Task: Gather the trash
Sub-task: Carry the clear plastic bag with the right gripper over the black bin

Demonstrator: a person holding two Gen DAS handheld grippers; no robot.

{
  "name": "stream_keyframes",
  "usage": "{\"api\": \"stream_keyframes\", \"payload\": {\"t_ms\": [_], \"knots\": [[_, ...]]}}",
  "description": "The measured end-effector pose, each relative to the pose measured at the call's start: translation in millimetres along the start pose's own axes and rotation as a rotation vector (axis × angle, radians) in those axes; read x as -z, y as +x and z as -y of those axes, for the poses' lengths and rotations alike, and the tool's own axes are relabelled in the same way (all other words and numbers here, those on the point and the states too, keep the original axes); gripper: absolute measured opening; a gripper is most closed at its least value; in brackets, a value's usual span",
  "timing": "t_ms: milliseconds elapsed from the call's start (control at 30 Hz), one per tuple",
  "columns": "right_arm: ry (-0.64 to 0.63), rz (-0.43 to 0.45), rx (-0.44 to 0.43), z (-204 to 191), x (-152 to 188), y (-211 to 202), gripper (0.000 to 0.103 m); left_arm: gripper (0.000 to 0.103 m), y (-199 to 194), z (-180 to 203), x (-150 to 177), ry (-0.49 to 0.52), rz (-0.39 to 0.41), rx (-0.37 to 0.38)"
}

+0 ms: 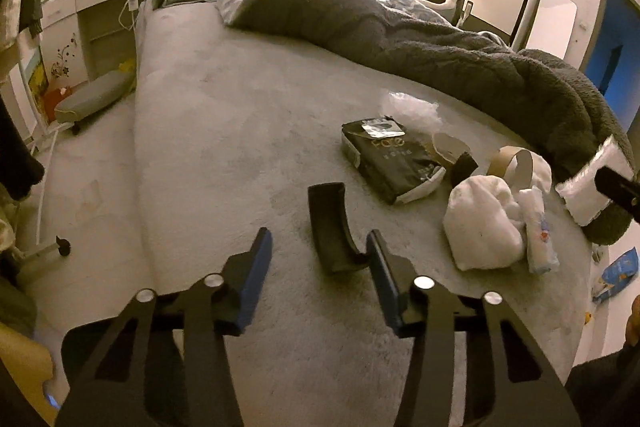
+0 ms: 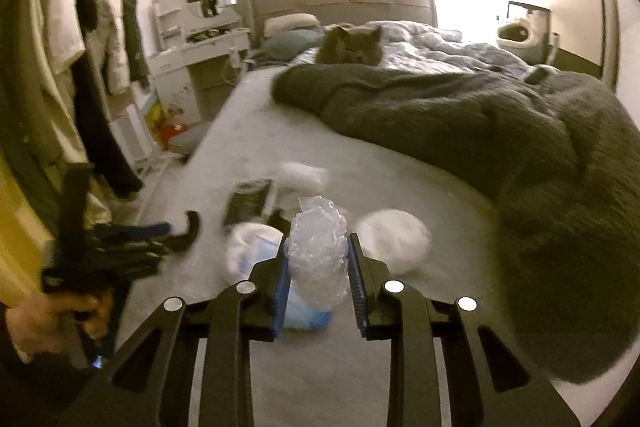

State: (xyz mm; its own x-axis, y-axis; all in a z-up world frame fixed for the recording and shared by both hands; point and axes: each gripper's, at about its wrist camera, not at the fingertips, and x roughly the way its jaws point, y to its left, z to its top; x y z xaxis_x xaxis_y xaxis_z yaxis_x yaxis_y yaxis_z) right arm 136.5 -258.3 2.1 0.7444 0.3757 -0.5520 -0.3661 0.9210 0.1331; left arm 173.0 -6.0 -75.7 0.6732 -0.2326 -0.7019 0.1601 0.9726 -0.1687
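Trash lies scattered on the pale bed (image 1: 240, 115) in front of me: a dark packet (image 1: 390, 161), a cardboard roll (image 1: 514, 163), a white wad (image 1: 482, 227) and a small printed tissue pack (image 1: 540, 231) close together, with a dark fleece blanket (image 1: 460, 59) heaped behind them and a grey cat (image 2: 352, 45) resting on it. I see no bin or bag in either view, so nothing is in a container.

My right gripper (image 2: 318, 259) is clenched on a crumpled clear plastic bag (image 2: 318, 251), both blue pads pressing its sides, held above the bed.

My left gripper (image 1: 320, 251) stands parted with a curved black plastic piece (image 1: 332, 227) lying between its fingers; the piece's near end touches the right finger (image 1: 380, 263), the other finger stays clear of it.
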Motion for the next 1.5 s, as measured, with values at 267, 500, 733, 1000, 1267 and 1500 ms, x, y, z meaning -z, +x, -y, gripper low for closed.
{"api": "stream_keyframes", "payload": {"t_ms": [267,500,733,1000,1267,1500], "knots": [[-0.086,-0.004,-0.116,-45.4,-18.8,37.9,0.027,0.026,7.8,-7.2,-3.1,-0.042,-0.025,0.047],[-0.113,-0.015,-0.179,-75.8,-33.3,61.3,0.027,0.023,-1.1,-16.4,-2.1,-0.054,-0.037,0.075],[-0.126,-0.043,-0.251,-114.0,-41.6,74.6,0.027,0.023,-22.4,-54.6,6.5,-0.084,-0.073,0.016],[-0.145,-0.133,-0.333,-158.1,-36.8,98.7,0.027,0.023,-37.4,-100.8,28.8,-0.114,-0.149,-0.062],[-0.139,-0.225,-0.399,-199.7,-27.4,124.0,0.027,0.023,-39.6,-134.5,57.6,-0.139,-0.24,-0.087],[-0.176,-0.282,-0.429,-237.5,-19.4,138.3,0.027,0.023,-38.1,-164.4,89.8,-0.157,-0.338,-0.156]]}}
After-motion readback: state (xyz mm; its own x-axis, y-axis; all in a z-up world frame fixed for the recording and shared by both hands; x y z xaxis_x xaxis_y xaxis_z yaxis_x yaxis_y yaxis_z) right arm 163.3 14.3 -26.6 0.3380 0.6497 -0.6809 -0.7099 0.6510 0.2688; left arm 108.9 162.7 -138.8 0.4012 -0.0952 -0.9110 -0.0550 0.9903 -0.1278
